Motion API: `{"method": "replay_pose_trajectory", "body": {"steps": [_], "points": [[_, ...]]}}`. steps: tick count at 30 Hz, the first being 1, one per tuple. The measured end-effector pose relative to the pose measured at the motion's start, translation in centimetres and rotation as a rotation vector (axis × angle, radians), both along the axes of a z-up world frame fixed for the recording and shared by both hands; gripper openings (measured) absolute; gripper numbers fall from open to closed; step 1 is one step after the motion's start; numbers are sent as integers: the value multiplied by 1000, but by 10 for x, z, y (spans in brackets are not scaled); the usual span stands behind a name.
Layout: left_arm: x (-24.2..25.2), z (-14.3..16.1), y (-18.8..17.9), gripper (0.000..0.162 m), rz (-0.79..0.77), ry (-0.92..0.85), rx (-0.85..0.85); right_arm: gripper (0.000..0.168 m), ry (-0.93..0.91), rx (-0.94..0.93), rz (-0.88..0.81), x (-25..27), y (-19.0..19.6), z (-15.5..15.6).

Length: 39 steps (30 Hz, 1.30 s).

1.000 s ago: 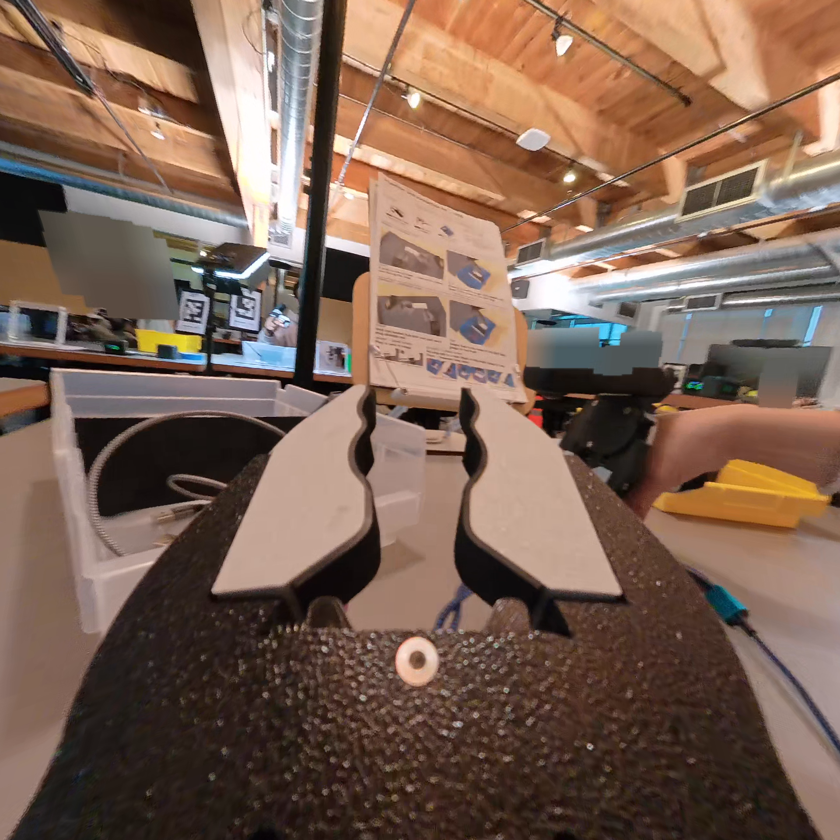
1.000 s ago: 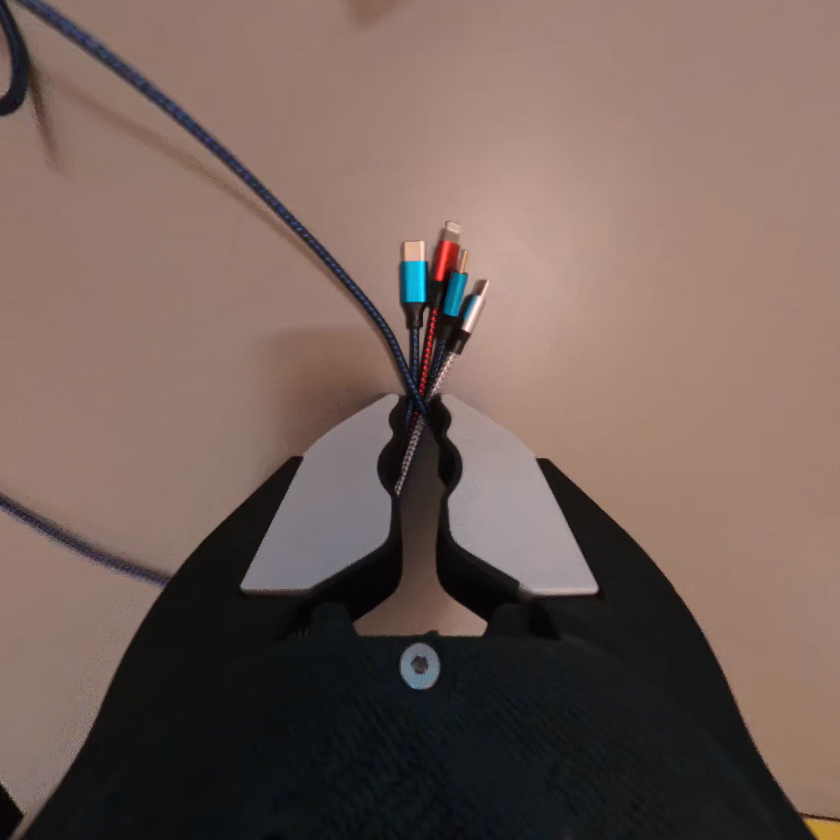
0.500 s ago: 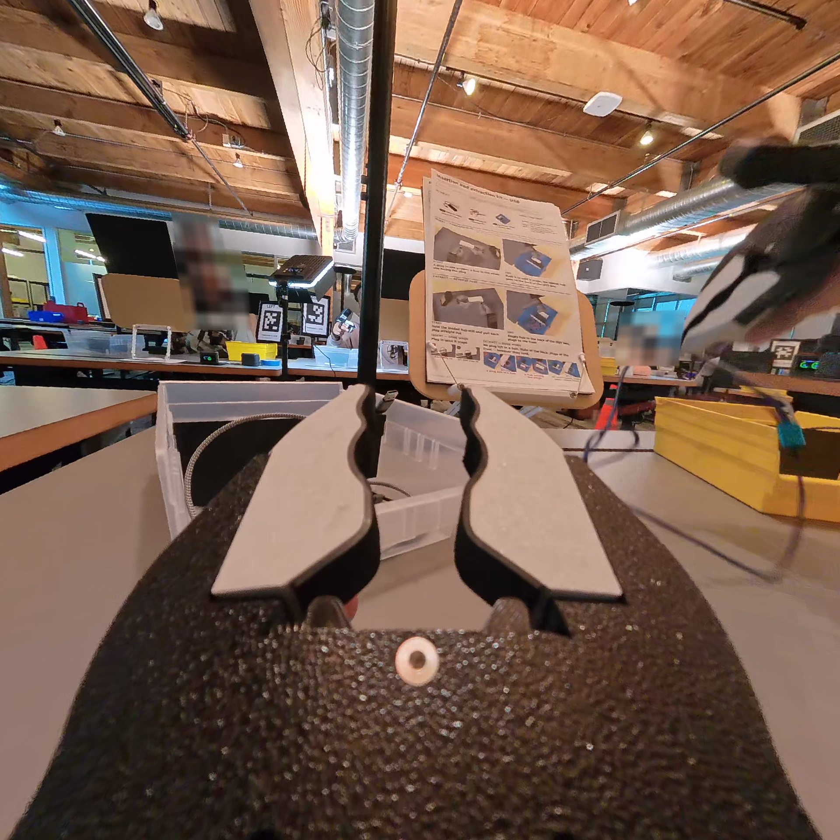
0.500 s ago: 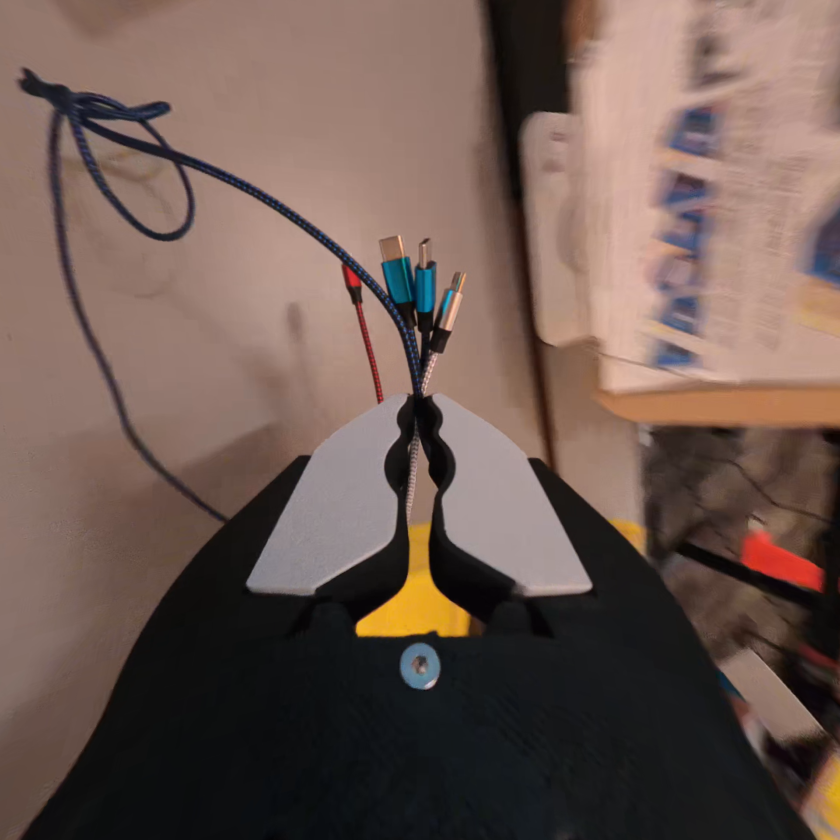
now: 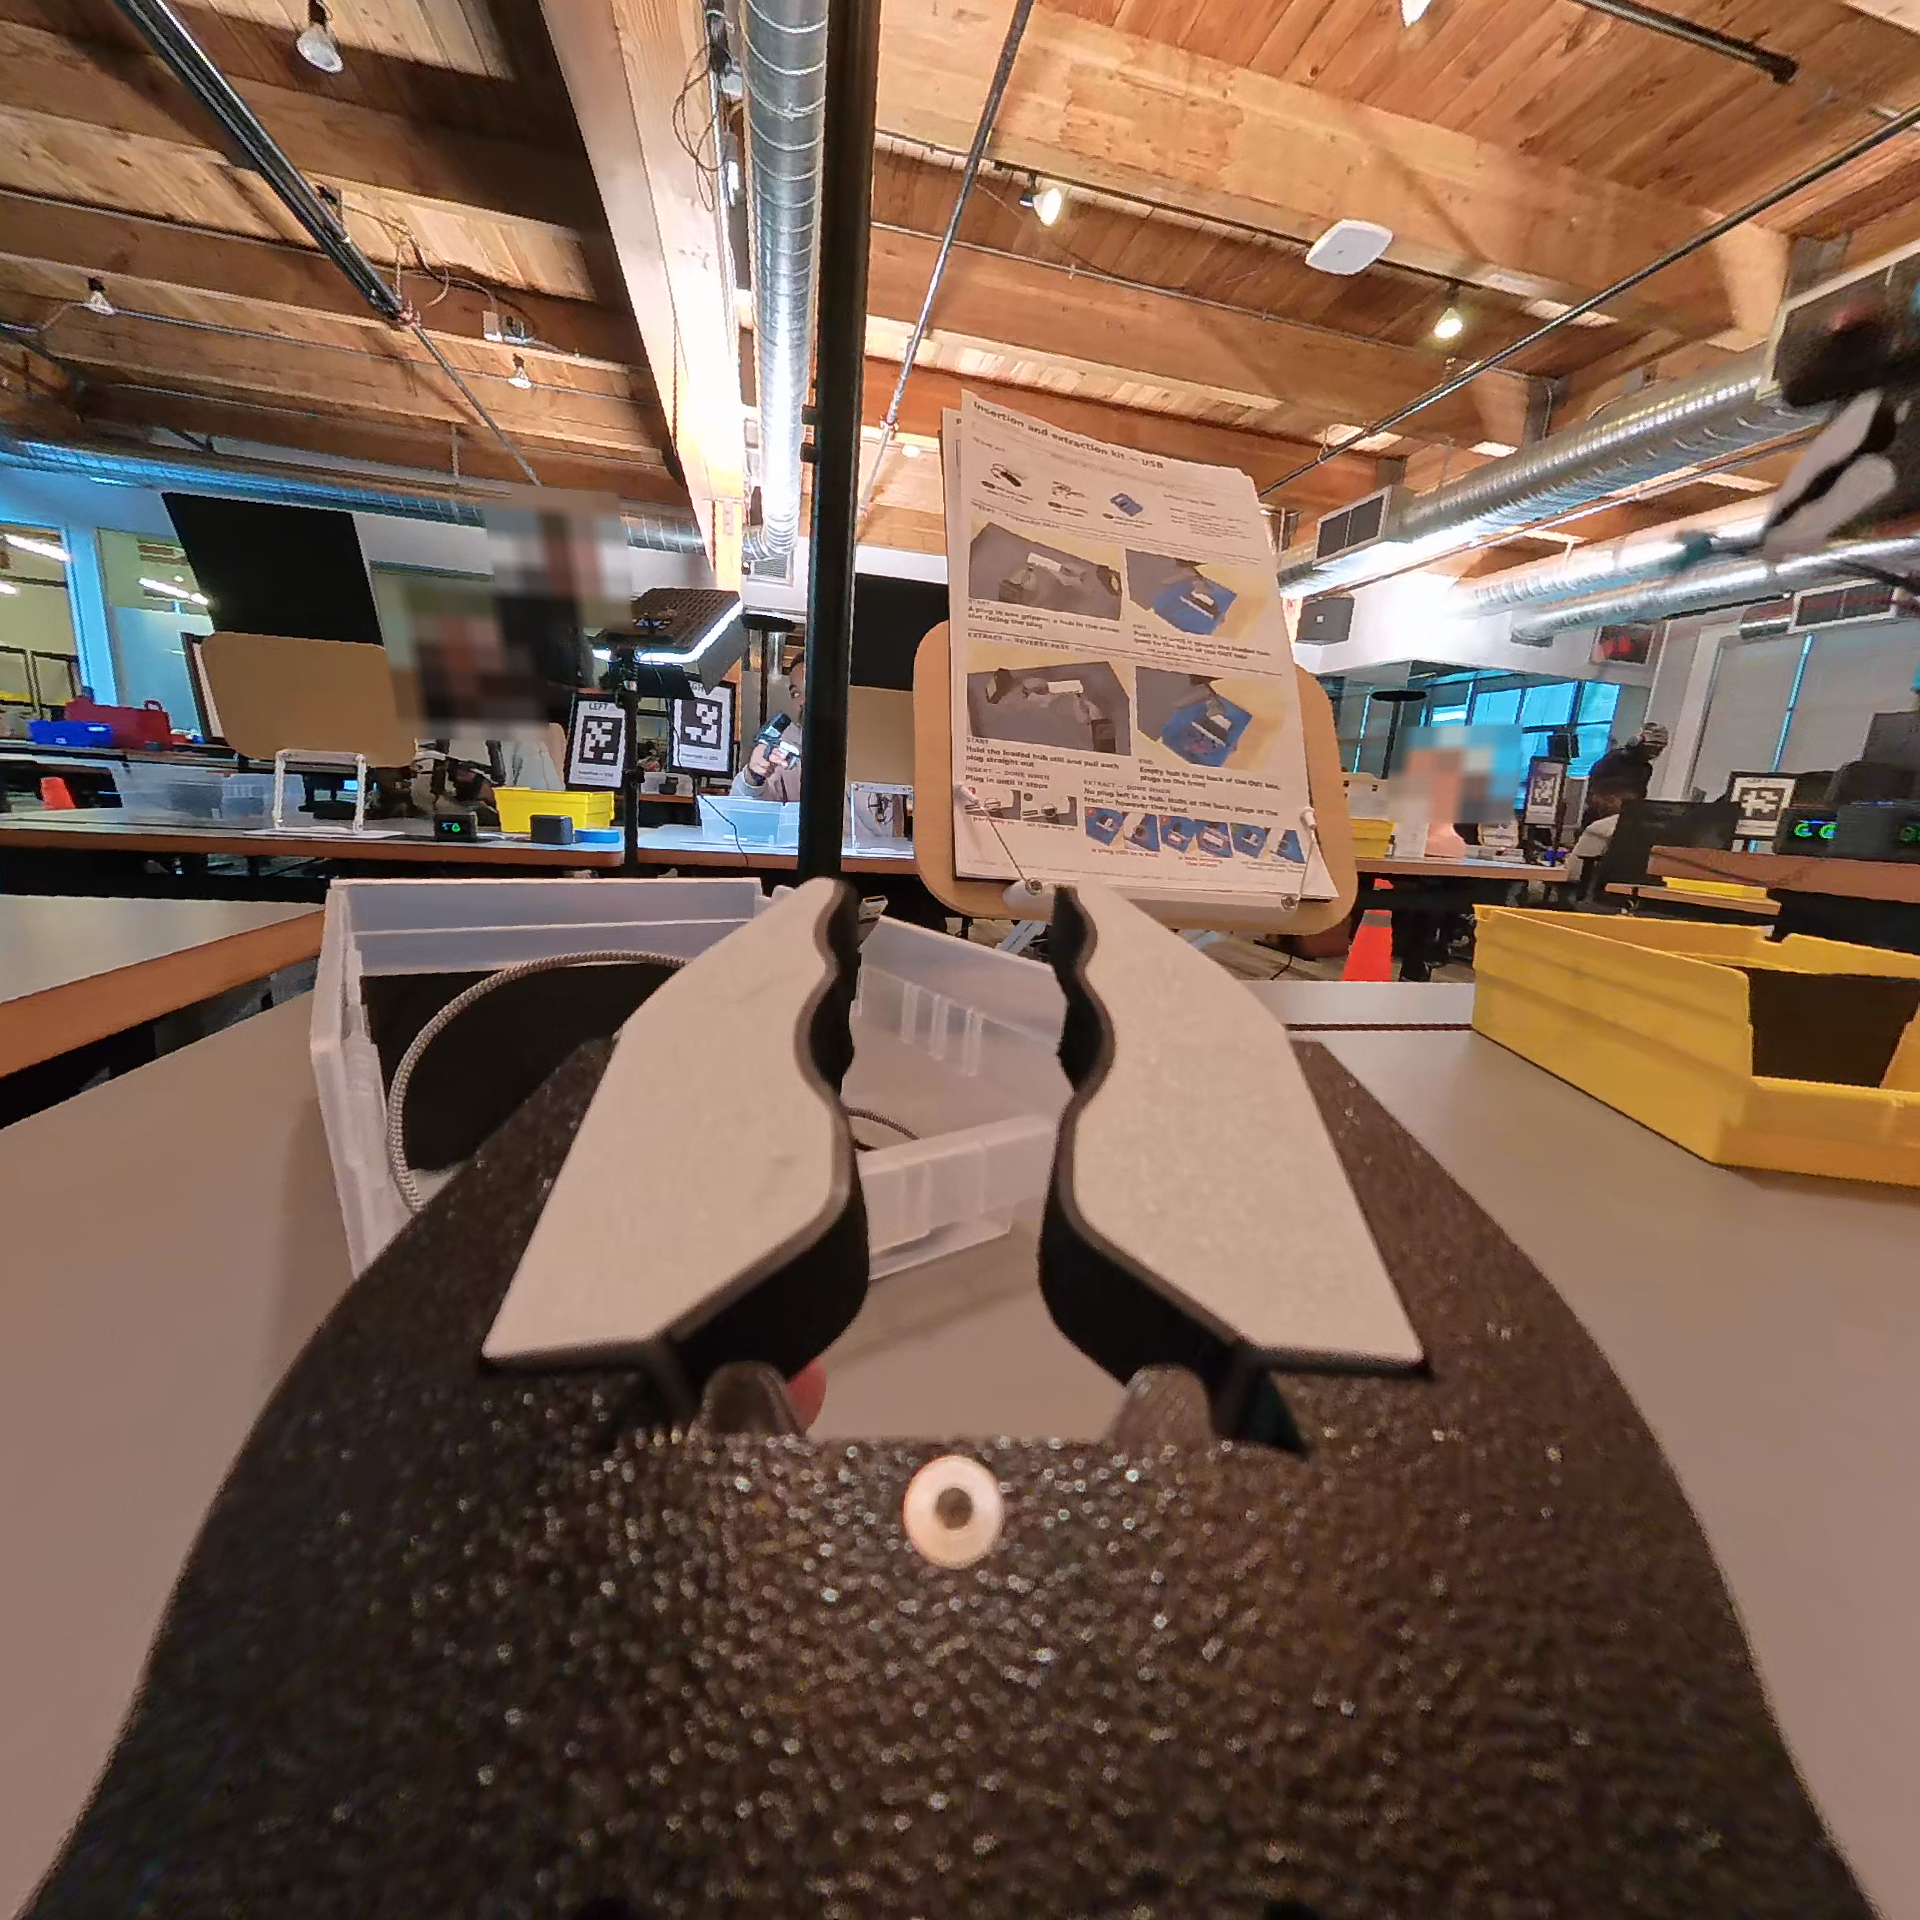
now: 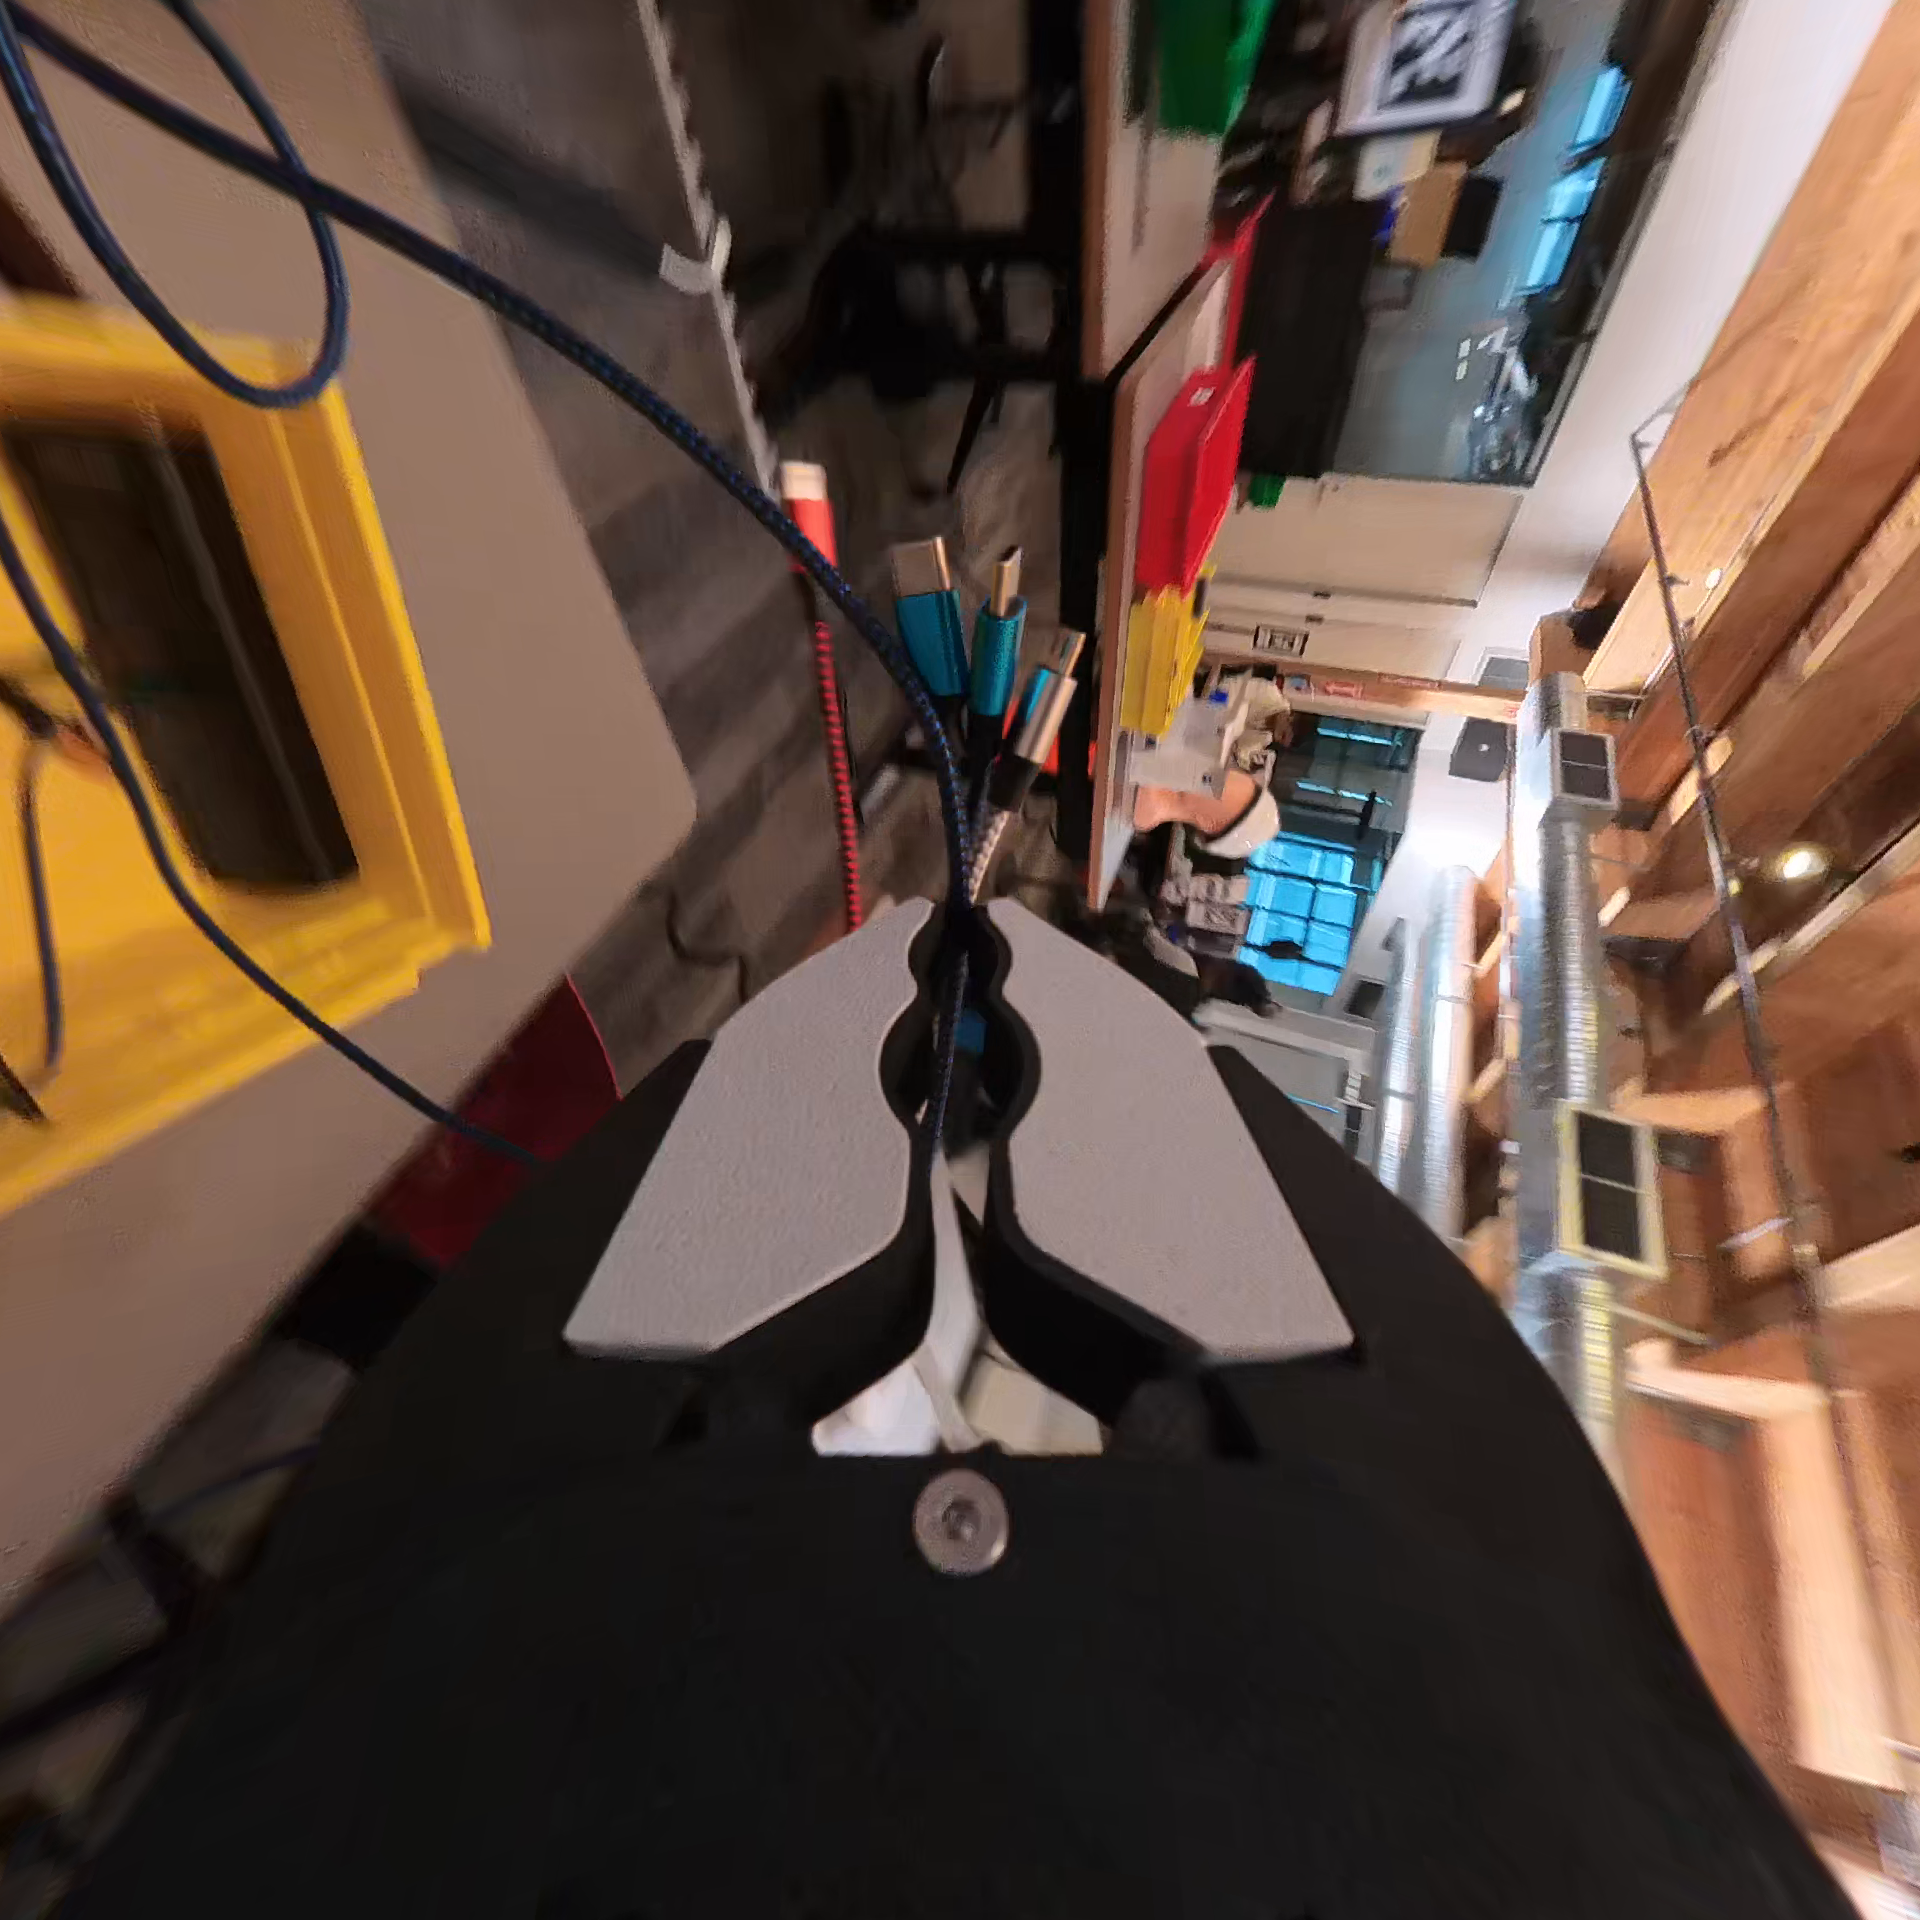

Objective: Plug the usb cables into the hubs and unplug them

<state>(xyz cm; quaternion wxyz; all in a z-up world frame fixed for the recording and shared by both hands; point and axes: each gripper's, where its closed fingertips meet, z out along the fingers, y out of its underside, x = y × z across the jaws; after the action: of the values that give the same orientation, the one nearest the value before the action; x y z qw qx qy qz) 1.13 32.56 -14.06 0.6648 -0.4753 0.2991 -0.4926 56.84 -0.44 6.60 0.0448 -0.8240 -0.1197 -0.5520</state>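
The right hand-held gripper (image 6: pixel 961 914) clamps the braided multi-plug USB cable (image 6: pixel 961 665); the left hand-held gripper (image 5: pixel 951 935) gapes empty. Next, probably fetching a hub.

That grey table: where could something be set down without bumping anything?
The table is bare between the clear bin and the yellow bin, and left of the clear bin. Inside the clear bin, a coiled cable crowds it.

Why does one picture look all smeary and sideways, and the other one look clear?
Right wrist view: the yellow bin and the room are streaked with motion blur and tilted sideways; the right gripper, shut on the cable bundle, stays sharp. Left wrist view: mostly crisp, with wide-angle bending at the edges.
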Motion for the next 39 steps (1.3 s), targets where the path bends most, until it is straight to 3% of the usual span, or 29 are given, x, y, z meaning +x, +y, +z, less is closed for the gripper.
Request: {"method": "replay_pose_trajectory", "body": {"steps": [3, 7, 16, 20, 23, 25, 27, 30, 32, 35, 39], "points": [[0, 0, 1, 35, -6, -7, -8, 4, -51, -252, -56, 17, -29, -49], [1, 1, 0, 35, -23, -19, -13, 3, -69, -430, -83, 30, -47, -105], [5, 0, -5, 35, -28, 0, 11, 4, 294, -171, 82, 7, 28, -192], [5, 0, -6, 35, -26, 6, 18, 5, 451, -132, 37, 8, 34, -247], [6, 0, -5, 35, -27, 7, 17, 9, 468, -197, 29, 8, 30, -282], [5, 0, -5, 36, -29, 5, 14, 24, 455, -242, 63, 6, 29, -282], [6, 0, -6, 36, -33, 4, 15, 39, 528, -136, 92, -2, 36, -264], [8, 0, -7, 36, -41, 11, 22, 45, 688, 87, 111, -19, 44, -215], [10, -1, -9, 36, -47, 22, 35, 64, 800, 197, 70, -33, 38, -183], [13, -1, -12, 37, -45, 37, 56, 78, 816, 270, -26, -45, 7, -149], [13, -1, -12, 37, -42, 37, 57, 74, 755, 268, -332, -67, -66, -154]]}}
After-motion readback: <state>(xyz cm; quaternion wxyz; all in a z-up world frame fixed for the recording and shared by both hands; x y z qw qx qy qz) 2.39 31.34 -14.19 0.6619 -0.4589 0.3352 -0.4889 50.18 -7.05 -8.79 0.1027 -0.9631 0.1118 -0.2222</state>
